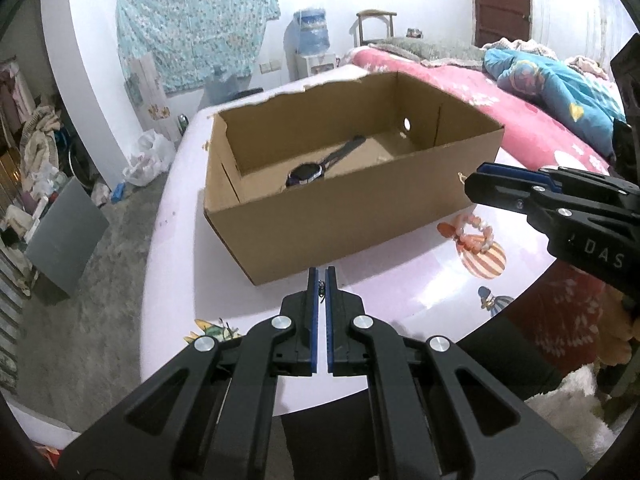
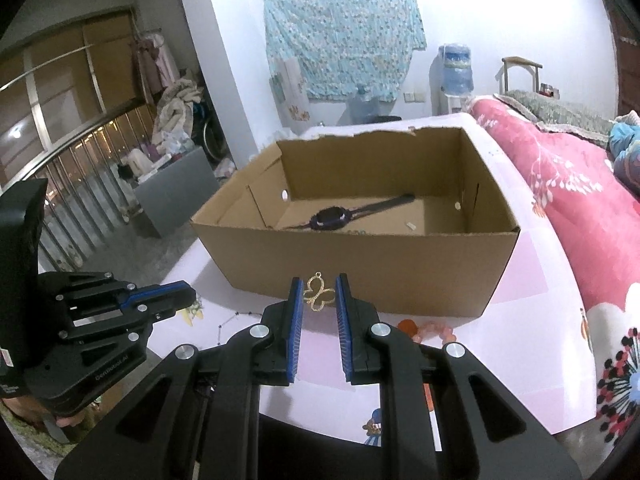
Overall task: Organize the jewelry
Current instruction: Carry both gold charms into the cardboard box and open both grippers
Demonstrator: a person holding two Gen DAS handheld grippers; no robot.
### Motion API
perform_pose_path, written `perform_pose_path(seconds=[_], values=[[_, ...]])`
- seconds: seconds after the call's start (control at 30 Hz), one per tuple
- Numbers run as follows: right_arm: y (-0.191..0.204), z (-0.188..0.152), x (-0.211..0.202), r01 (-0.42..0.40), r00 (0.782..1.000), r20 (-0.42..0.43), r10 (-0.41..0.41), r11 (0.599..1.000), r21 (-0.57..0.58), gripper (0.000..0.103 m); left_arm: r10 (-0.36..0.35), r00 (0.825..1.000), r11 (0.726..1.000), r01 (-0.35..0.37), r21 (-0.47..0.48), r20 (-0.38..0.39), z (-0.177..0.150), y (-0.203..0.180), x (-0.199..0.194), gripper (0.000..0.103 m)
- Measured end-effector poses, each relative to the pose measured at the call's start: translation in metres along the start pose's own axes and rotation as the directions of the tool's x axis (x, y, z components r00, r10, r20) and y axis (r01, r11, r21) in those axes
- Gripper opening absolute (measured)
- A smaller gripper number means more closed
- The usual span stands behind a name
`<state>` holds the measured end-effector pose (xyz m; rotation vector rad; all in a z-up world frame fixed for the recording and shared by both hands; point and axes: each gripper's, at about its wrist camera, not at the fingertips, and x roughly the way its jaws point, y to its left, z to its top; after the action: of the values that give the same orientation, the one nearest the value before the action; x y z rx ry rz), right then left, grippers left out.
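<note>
**Operator:** Two pieces are in my grip right now. My right gripper [image 2: 318, 294] is pinching a gold butterfly pendant [image 2: 319, 295] between its pads, just short of the cardboard box [image 2: 360, 268] ahead of it. My left gripper [image 1: 321, 286] is pressed nearly together on something small and dark, likely a thin chain [image 1: 321, 289], though I can't tell exactly.

**Observer:** What's already sorted?

**Operator:** One watch [image 1: 306, 173] lies on the box floor, beyond both tools. I judge the job is about a third through: the two held pieces have yet to go over the near wall, and a pink bead bracelet [image 1: 478, 236] sits on the table beside the box, below my right gripper and right of my left.

**Observer:** And the surroundings?

**Operator:** The table [image 1: 400, 292] is a glossy pale pink top with cartoon prints. Past the box there's a bed with a pink floral cover [image 2: 560, 184] off to the right, a blue patterned cloth [image 2: 344, 36] on the far wall, and a water dispenser [image 2: 456, 76].
</note>
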<state>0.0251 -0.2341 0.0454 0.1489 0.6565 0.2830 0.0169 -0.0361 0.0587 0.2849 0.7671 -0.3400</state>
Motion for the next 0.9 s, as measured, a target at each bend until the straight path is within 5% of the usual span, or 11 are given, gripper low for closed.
perform_pose_path(seconds=[0.43, 0.9], values=[[0.002, 0.039, -0.028, 0.0, 0.992, 0.124, 0.003, 1.0, -0.023, 0.016, -0.024, 0.99, 0.999, 0.019, 0.039, 0.135, 0.045, 0.002, -0.03, 0.002], [-0.024, 0.085, -0.016, 0.023, 0.989, 0.149, -0.022, 1.0, -0.003, 0.016, -0.076, 0.981, 0.997, 0.077, 0.006, 0.18, 0.095, 0.034, -0.012, 0.002]])
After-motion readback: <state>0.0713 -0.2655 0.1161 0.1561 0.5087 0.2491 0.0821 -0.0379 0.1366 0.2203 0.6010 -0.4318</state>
